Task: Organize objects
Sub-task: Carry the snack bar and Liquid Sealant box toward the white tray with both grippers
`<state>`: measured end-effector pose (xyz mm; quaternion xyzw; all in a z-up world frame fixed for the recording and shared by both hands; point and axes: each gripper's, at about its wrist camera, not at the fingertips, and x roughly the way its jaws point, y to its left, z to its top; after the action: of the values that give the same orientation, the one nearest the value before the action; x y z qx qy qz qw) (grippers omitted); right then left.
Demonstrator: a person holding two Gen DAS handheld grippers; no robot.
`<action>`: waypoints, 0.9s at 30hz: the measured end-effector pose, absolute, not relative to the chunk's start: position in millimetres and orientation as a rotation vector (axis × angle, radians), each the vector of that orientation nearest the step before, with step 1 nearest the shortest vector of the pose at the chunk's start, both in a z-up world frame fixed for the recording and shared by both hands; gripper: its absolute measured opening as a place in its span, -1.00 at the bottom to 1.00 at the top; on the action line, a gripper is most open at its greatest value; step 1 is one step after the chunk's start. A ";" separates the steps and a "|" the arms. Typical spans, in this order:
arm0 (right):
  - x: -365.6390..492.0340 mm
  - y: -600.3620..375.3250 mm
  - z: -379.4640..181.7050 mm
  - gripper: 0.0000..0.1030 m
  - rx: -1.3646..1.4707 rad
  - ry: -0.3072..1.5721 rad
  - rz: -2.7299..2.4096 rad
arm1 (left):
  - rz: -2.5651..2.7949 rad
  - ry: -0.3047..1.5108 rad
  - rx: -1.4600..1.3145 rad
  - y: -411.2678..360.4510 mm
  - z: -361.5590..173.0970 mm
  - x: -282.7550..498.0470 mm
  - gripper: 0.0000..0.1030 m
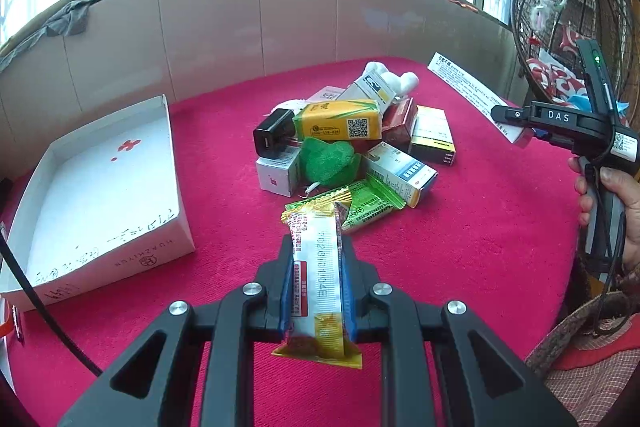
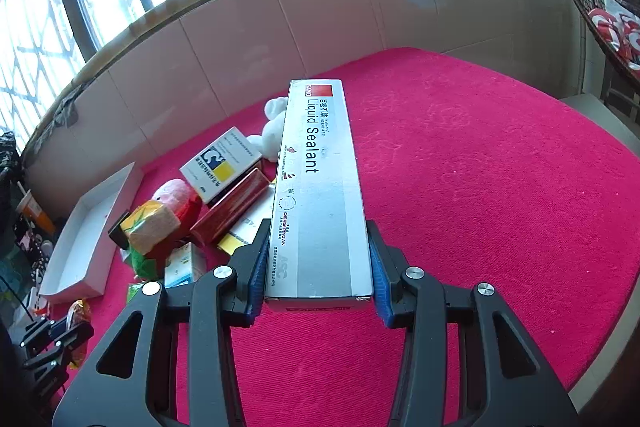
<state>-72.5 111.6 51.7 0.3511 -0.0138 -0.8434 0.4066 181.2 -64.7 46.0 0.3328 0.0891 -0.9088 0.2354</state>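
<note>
My left gripper (image 1: pixel 317 269) is shut on a yellow and white snack packet (image 1: pixel 318 279), held above the pink cloth just before a pile of small boxes and packets (image 1: pixel 352 143). My right gripper (image 2: pixel 316 267) is shut on a long silver "Liquid Sealant" box (image 2: pixel 318 195), held above the cloth to the right of the pile (image 2: pixel 208 203). In the left wrist view the right gripper (image 1: pixel 520 131) shows at the right, holding that box (image 1: pixel 468 91). An open white tray box (image 1: pixel 100 195) lies left of the pile; it also shows in the right wrist view (image 2: pixel 88 239).
The pink cloth (image 2: pixel 480 187) covers a round table by a tiled wall under windows. A wicker hanging chair (image 1: pixel 572 27) stands at the right. A black cable (image 1: pixel 44 311) crosses the tray's near corner. The left gripper (image 2: pixel 56 343) shows at the lower left of the right wrist view.
</note>
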 end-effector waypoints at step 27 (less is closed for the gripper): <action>-25.1 70.6 65.2 -0.17 0.852 0.071 -1.951 | -2.453 0.354 0.738 -86.9 59.9 221.0 -0.63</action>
<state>-25.1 70.6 65.2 0.3499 0.0290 -0.8012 0.4846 221.0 -86.9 59.9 0.2744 0.1317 -0.9122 0.2742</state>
